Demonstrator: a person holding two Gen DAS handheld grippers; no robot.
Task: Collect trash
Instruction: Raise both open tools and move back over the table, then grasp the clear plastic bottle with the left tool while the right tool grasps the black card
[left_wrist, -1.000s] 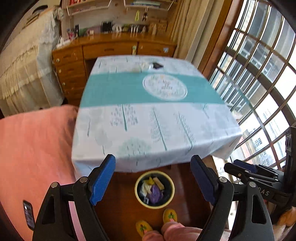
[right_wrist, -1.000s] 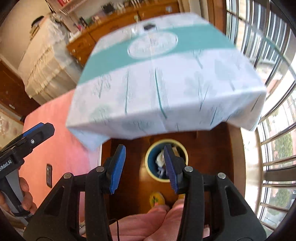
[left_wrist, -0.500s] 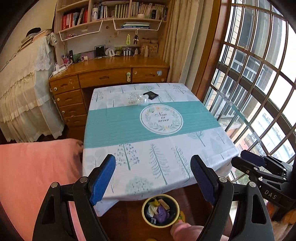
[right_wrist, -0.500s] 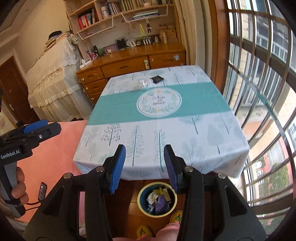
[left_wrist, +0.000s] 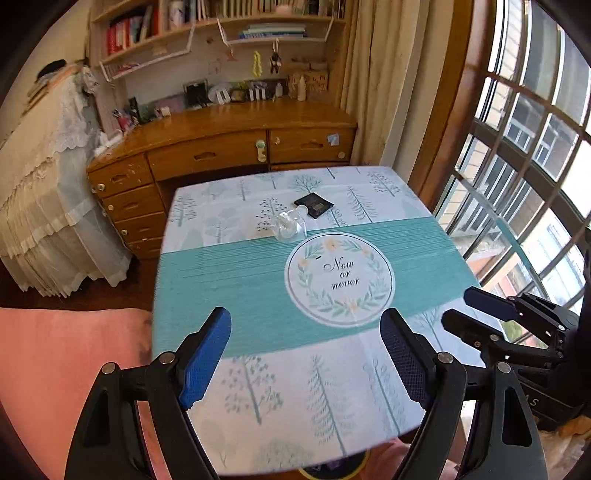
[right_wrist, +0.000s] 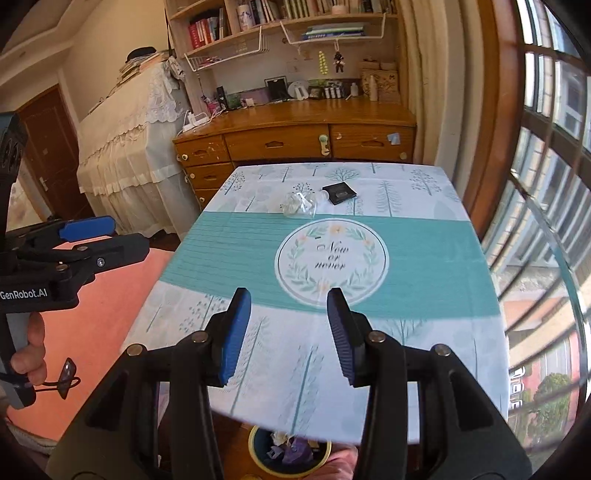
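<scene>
A clear crumpled plastic bottle (left_wrist: 290, 224) lies on its side at the far part of the table, next to a flat black packet (left_wrist: 314, 205). Both show in the right wrist view too, the bottle (right_wrist: 299, 203) and the packet (right_wrist: 339, 193). My left gripper (left_wrist: 306, 358) is open and empty above the table's near half. My right gripper (right_wrist: 286, 334) is open and empty, also above the near edge. A round bin (right_wrist: 290, 452) holding several scraps stands on the floor below the table's near edge.
The table has a white and teal cloth (left_wrist: 229, 280) with a round "Now or never" print (right_wrist: 331, 255). A wooden desk (right_wrist: 295, 136) with drawers stands behind it. Windows (left_wrist: 524, 177) are at the right, a pink bed (left_wrist: 55, 362) at the left.
Both grippers have risen and tilted up from the bin on the floor toward the tabletop. The bin has dropped to the bottom edge of view. The jaws stayed open.
</scene>
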